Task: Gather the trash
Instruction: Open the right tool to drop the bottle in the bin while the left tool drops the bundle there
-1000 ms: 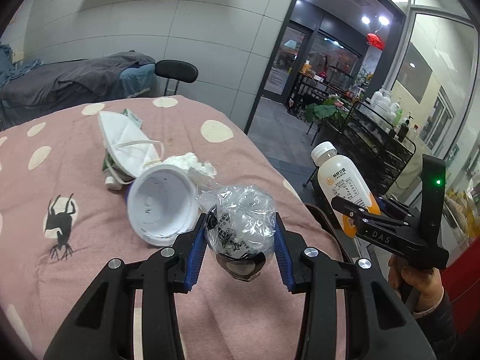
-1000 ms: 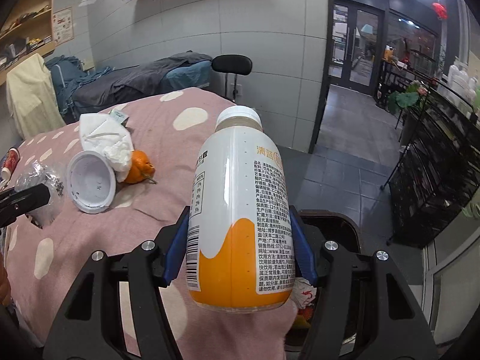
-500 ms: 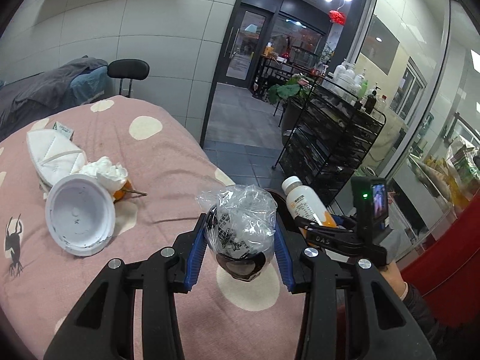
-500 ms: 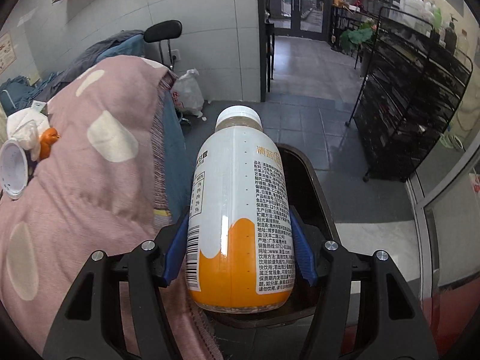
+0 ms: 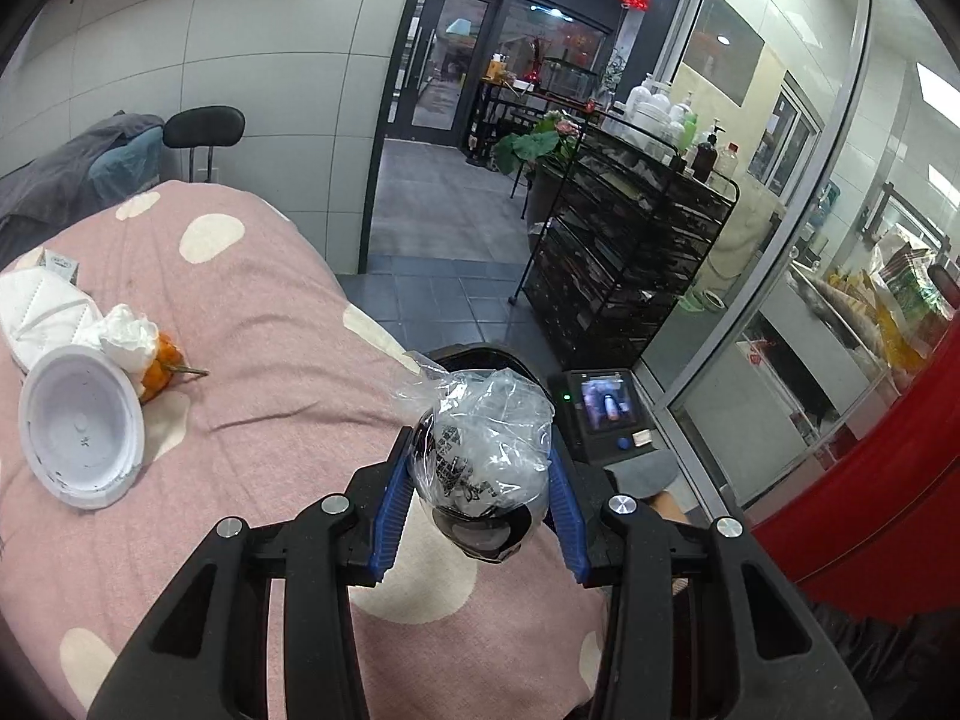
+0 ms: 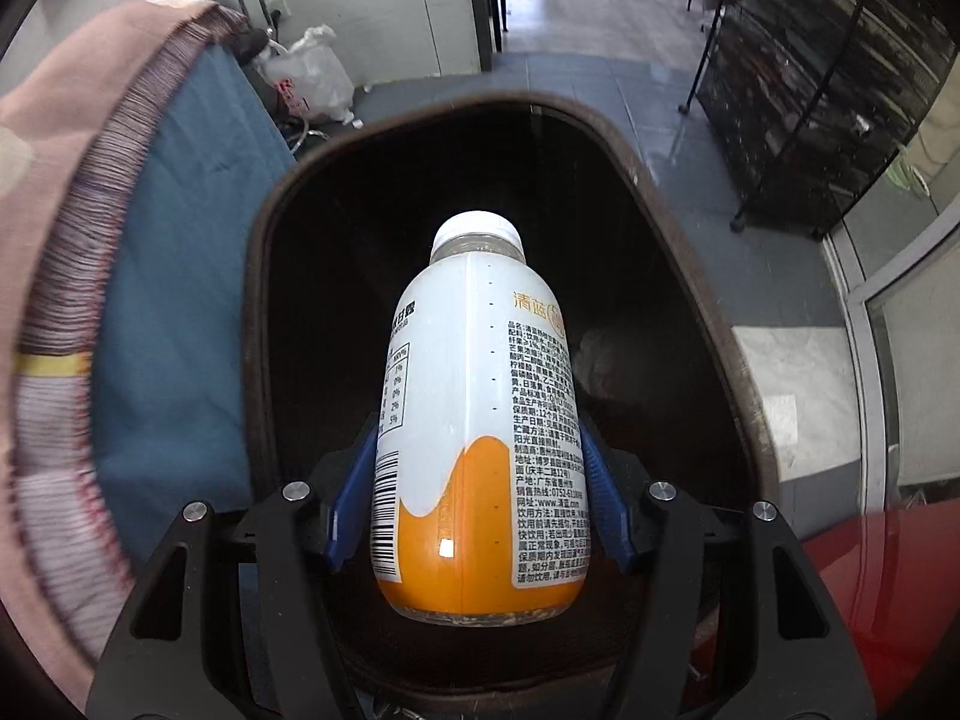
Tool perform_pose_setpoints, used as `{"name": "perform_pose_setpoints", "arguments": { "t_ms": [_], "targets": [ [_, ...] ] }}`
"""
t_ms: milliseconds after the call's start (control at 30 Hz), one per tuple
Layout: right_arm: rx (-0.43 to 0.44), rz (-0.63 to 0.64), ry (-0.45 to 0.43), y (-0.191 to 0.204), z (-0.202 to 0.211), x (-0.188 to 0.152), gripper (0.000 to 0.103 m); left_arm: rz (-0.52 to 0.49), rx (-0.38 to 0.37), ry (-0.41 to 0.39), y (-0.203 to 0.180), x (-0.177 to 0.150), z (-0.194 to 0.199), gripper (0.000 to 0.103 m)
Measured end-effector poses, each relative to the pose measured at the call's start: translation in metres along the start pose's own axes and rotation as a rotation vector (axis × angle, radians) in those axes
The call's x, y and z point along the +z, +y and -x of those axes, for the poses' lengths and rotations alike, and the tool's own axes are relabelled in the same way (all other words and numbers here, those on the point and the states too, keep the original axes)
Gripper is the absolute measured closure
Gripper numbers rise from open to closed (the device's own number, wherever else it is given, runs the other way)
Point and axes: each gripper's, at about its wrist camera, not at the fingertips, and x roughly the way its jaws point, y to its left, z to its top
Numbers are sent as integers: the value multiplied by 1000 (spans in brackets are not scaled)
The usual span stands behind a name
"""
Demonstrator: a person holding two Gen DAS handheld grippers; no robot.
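Note:
My left gripper (image 5: 480,474) is shut on a crumpled clear plastic bag (image 5: 486,438) wrapped round something dark, held over the edge of the pink spotted bed (image 5: 270,324). Just beyond the bag peeks the rim of a dark trash bin (image 5: 480,357). My right gripper (image 6: 477,480) is shut on a white and orange drink bottle (image 6: 480,420) with a white cap, pointing steeply down over the mouth of the dark bin (image 6: 678,228). Pale crumpled trash (image 6: 600,354) lies inside. The right gripper's back with its small screen (image 5: 606,408) shows in the left wrist view.
On the bed lie a white round lid (image 5: 81,426), crumpled tissue (image 5: 129,336), an orange peel (image 5: 159,366) and a white face mask (image 5: 42,306). A black wire rack (image 5: 624,246) stands on the tiled floor to the right. A white plastic bag (image 6: 312,75) sits by the wall.
The right gripper has dropped from above the bed to over the bin's mouth, tilting downward with the bottle. The left gripper has shifted toward the bed's edge with the bag, so the lid and mask now lie farther left.

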Motion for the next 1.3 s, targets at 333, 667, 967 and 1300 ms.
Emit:
{"name": "perform_pose_setpoints", "arguments": {
  "t_ms": [333,667,967,1300],
  "targets": [
    [6,-40,43,-11,-26,-4,40,1,-19,45,-3,-4,-12,62],
    [-26,-52,-11,-16,-4,-16,38,-20,-55,88,-15,-4,-27,62],
    [-50,-97,-164,-31,63,-40,30,-61,-96,159,-38,9,-69,62],
    [-99,-175,-245,-63,107,-59,25,-124,-95,251,-61,16,-117,62]
  ]
}}
